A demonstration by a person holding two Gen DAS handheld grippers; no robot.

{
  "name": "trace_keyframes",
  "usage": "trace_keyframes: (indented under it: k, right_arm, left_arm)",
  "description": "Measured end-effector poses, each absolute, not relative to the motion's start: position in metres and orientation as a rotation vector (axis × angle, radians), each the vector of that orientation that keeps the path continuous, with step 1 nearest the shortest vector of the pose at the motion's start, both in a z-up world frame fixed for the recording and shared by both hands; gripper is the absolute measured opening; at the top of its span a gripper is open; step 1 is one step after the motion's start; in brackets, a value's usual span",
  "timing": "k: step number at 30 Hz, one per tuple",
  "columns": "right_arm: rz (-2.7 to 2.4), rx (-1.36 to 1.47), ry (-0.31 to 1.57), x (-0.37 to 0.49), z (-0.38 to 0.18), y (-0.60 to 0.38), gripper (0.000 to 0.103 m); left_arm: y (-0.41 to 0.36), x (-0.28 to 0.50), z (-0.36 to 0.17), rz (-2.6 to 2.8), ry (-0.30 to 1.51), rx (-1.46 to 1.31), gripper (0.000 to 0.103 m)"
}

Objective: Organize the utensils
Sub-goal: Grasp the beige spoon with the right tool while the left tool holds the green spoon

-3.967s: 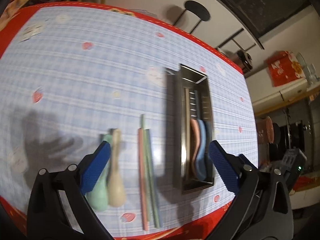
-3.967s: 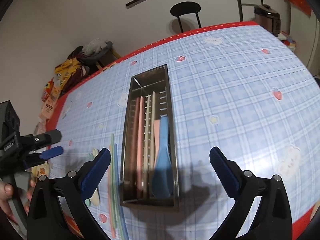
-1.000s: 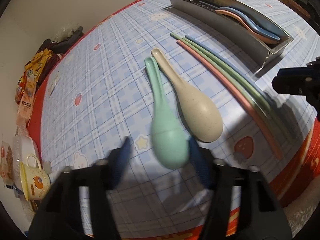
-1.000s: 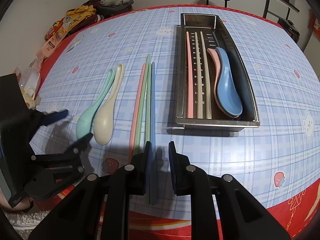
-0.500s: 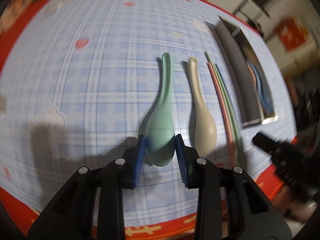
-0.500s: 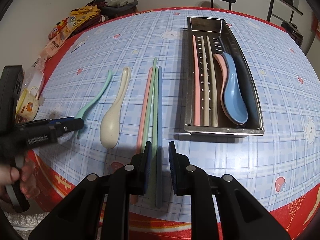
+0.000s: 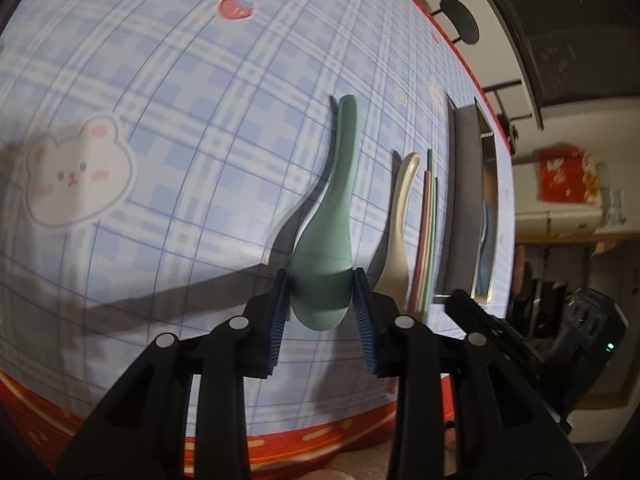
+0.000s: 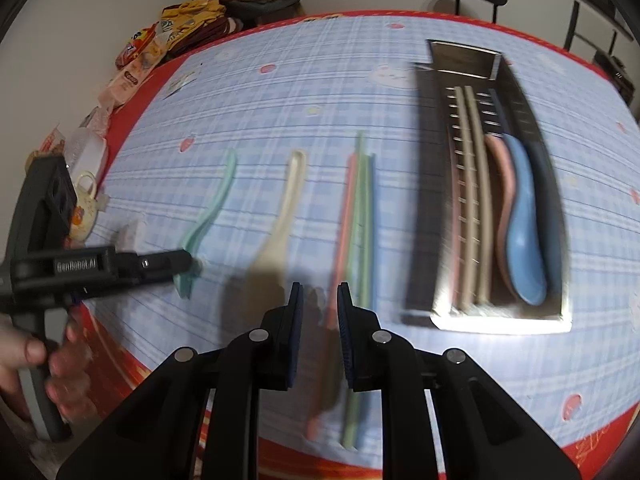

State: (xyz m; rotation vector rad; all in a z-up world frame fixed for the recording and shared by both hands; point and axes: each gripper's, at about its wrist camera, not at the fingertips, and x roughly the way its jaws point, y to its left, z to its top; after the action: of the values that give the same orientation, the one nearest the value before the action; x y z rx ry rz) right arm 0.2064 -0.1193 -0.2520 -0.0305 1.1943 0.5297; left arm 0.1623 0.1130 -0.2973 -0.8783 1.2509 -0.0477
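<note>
At the far left edge of the tabletop (image 8: 280,92), beside a small mug (image 8: 85,208), the left gripper (image 7: 320,304) has its jaws clamped on the bowl of the green spoon (image 7: 326,256), whose handle points away across the blue checked cloth. Just to its right lies the beige spoon (image 8: 276,236), flat and apart from the green one. Next come the loose chopsticks (image 8: 360,216), pink, green and blue, bunched side by side. The right gripper (image 8: 319,312) hangs over their near ends, jaws nearly closed with a narrow gap; the blur makes it hard to say, but they seem to grip nothing. Furthest right, the metal tray (image 8: 424,184) holds chopsticks, a pink spoon (image 8: 498,160) and a blue spoon (image 8: 522,216).
</note>
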Motion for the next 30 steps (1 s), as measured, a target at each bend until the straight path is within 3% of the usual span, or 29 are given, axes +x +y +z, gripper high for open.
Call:
trace_keyframes:
  k: [10, 12, 21, 22, 28, 30]
  right_arm:
    - [0.559, 0.011, 1.296, 0.231, -0.271, -0.077, 0.019]
    - [0.548, 0.035, 1.317, 0.232, -0.275, -0.075, 0.025]
    - [0.528, 0.051, 1.36, 0.23, -0.284, -0.067, 0.031]
    - [0.527, 0.057, 1.365, 0.23, -0.284, -0.067, 0.031]
    - [0.525, 0.124, 1.385, 0.23, -0.283, -0.071, 0.024]
    - [0.53, 0.14, 1.374, 0.23, -0.28, -0.071, 0.017]
  left_arm:
    - [0.14, 0.143, -0.308, -0.022, 1.234, -1.039, 0.034]
    - [0.139, 0.142, -0.305, -0.015, 1.237, -1.013, 0.034]
    - [0.151, 0.144, -0.289, 0.028, 1.254, -0.843, 0.052]
    - [0.151, 0.145, -0.286, 0.034, 1.255, -0.822, 0.058]
    - [0.152, 0.146, -0.275, 0.061, 1.255, -0.671, 0.061]
    - [0.152, 0.145, -0.271, 0.065, 1.253, -0.624, 0.061]
